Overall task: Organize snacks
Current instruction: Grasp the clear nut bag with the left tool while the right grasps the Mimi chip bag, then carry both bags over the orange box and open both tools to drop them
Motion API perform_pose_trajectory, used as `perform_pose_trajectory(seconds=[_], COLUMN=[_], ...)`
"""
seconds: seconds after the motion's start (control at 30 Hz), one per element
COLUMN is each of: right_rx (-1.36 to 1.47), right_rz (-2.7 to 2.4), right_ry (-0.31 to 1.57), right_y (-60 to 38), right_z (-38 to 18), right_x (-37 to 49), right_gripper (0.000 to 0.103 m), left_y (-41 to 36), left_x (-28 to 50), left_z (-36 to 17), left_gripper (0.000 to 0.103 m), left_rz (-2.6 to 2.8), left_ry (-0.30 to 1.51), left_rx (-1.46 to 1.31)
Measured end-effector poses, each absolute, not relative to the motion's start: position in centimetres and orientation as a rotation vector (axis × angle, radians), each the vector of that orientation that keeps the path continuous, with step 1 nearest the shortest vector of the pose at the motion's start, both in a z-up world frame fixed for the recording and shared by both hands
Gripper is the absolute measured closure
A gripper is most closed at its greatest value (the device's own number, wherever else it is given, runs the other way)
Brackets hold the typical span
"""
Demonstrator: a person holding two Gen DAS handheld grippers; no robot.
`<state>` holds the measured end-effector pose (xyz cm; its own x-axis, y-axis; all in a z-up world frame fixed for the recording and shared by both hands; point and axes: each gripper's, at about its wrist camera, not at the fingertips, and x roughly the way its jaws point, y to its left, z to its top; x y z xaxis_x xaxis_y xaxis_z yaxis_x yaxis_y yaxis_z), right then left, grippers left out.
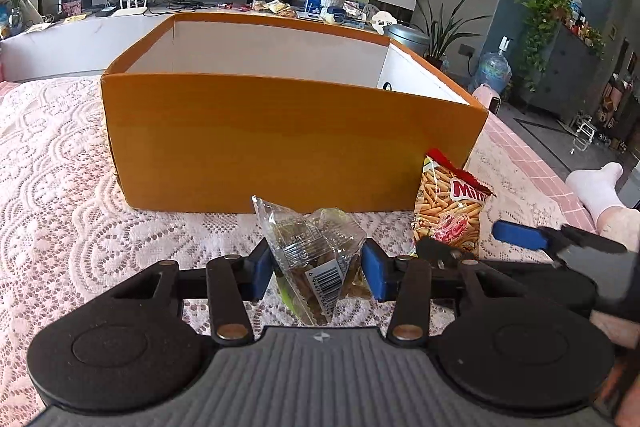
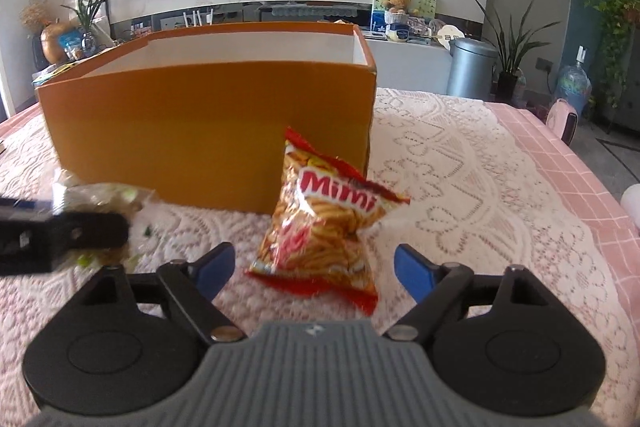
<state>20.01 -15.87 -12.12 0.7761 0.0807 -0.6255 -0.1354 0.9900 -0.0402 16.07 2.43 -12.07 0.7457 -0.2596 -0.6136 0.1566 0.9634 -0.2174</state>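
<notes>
Though blurred, left gripper (image 1: pixel 318 269) fingers clamped on clear packet (image 1: pixel 316 255); right gripper (image 2: pixel 314 269) fingers apart around Mimi bag (image 2: pixel 324 223).

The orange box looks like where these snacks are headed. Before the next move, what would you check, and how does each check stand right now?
1. Left gripper clamped on the clear snack packet: ok, both pads press it.
2. Right gripper straddling the Mimi bag: ok.
3. Right pads closed on the Mimi bag: not ok, gaps on both sides.
4. Orange box open on top: ok.
5. Room on the box floor: cannot tell, hidden by the front wall.
6. Grippers clear of each other: ok, close but apart.
</notes>
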Motion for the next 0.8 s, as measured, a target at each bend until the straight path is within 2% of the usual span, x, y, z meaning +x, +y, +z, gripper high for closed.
perform_pose_trajectory(seconds=[0.1, 0.17, 0.4, 0.53, 0.8], right_rx=[-0.082, -0.078, -0.063, -0.07, -0.113], right_rz=[0.106, 0.099, 0.084, 0.096, 0.083], right_ry=[0.674, 0.679, 0.693, 0.695, 0.676], right_y=[-15.8, -15.7, -15.8, -15.7, -15.4], right_z=[-12.4, -12.6, -13.3, -13.5, -13.4], right_x=[21.0, 21.5, 22.7, 23.1, 22.9], right_gripper=[0.021, 0.026, 0.028, 0.037, 0.047], left_y=[2.3, 2.3, 2.3, 2.3, 2.4], left_x=[16.1, 16.2, 16.4, 16.4, 15.9], left_z=[-12.3, -12.5, -13.5, -13.8, -13.7], left_gripper=[0.05, 0.05, 0.05, 0.05, 0.05], left_rz=[-0.235, -0.236, -0.232, -0.235, -0.227], left_ry=[0.693, 0.699, 0.728, 0.74, 0.74], left_rx=[-0.141, -0.137, -0.139, -0.141, -0.146])
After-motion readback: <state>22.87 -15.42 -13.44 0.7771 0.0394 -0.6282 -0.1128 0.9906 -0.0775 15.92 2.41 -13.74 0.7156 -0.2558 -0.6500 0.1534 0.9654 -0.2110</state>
